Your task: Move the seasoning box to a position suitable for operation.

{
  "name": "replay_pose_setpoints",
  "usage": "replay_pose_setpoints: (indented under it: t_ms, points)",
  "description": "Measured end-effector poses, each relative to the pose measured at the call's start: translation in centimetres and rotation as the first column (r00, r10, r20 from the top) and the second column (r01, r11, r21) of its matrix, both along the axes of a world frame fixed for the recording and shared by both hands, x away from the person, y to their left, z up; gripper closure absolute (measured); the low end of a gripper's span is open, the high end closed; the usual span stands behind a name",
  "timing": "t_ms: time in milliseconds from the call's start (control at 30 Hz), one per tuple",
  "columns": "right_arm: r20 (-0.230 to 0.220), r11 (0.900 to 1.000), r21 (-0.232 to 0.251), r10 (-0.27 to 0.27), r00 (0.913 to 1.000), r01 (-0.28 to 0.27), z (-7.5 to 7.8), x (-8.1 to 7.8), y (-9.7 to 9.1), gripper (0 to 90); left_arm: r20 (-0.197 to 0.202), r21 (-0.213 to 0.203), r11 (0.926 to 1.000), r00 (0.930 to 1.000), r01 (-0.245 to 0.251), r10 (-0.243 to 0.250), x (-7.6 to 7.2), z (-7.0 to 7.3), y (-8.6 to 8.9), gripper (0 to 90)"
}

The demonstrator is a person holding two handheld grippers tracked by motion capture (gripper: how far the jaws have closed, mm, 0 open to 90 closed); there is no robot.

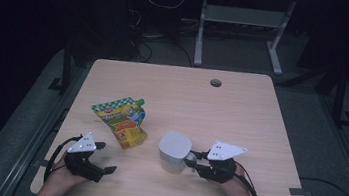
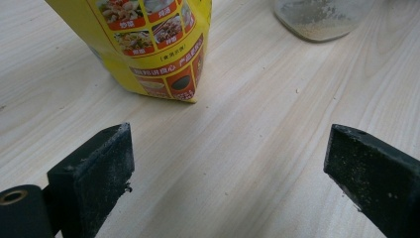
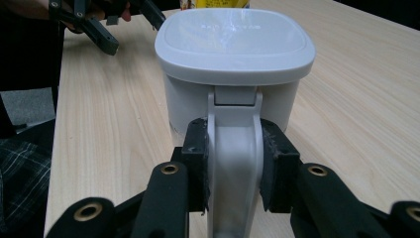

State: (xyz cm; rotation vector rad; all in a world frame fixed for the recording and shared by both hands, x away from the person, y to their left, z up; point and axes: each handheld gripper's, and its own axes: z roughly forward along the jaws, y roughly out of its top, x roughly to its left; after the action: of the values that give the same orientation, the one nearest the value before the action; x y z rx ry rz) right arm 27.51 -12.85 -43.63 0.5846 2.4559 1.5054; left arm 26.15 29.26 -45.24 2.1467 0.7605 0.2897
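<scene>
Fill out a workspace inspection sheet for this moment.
Surface: light wooden table, round hole near the far edge.
Job's things: white lidded container, upright; its handle clamped.
Clutter: yellow pouch left of the container.
Grippers: right gripper shut on the handle; left gripper open, nothing between its fingers.
Cables: black cable trailing from the left gripper.
Surroundings: dark floor, desk legs behind.

On the table (image 1: 242,106), pouch (image 1: 122,121) lies left of container (image 1: 174,151) (well apart)
</scene>
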Motion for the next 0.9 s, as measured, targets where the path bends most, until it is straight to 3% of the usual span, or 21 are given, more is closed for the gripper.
replay_pose_setpoints:
  t_ms: [300,433,600,833,900]
  points:
    - [-0.002,1.0,-0.006,0.003,1.0,-0.003,-0.4,0.1,-0.2,67.4,-0.002,-0.001,1.0,1.0,0.003,-0.003,0.0,0.0,-0.1,4.8]
    - [-0.021,0.999,0.04,-0.022,0.9995,0.023,0.1,-0.1,-1.0,57.5,-0.002,-0.001,1.0,1.0,0.003,-0.003,0.0,0.0,0.0,4.8]
    - [-0.03,0.9964,0.055,-0.063,0.9976,0.065,0.4,-0.6,-2.4,52.0,-0.003,-0.001,1.0,1.0,0.003,-0.003,0.0,0.0,-0.1,4.8]
    - [-0.045,0.9904,0.075,-0.113,0.9926,0.116,0.7,-1.7,-3.6,51.0,0.001,0.0,1.0,1.0,0.002,-0.002,-0.1,0.0,0.0,4.8]
    - [-0.052,0.9891,0.084,-0.117,0.9918,0.121,0.9,-2.2,-3.7,57.4,0.004,0.003,1.0,1.0,0.005,-0.005,-0.1,0.0,0.0,4.8]
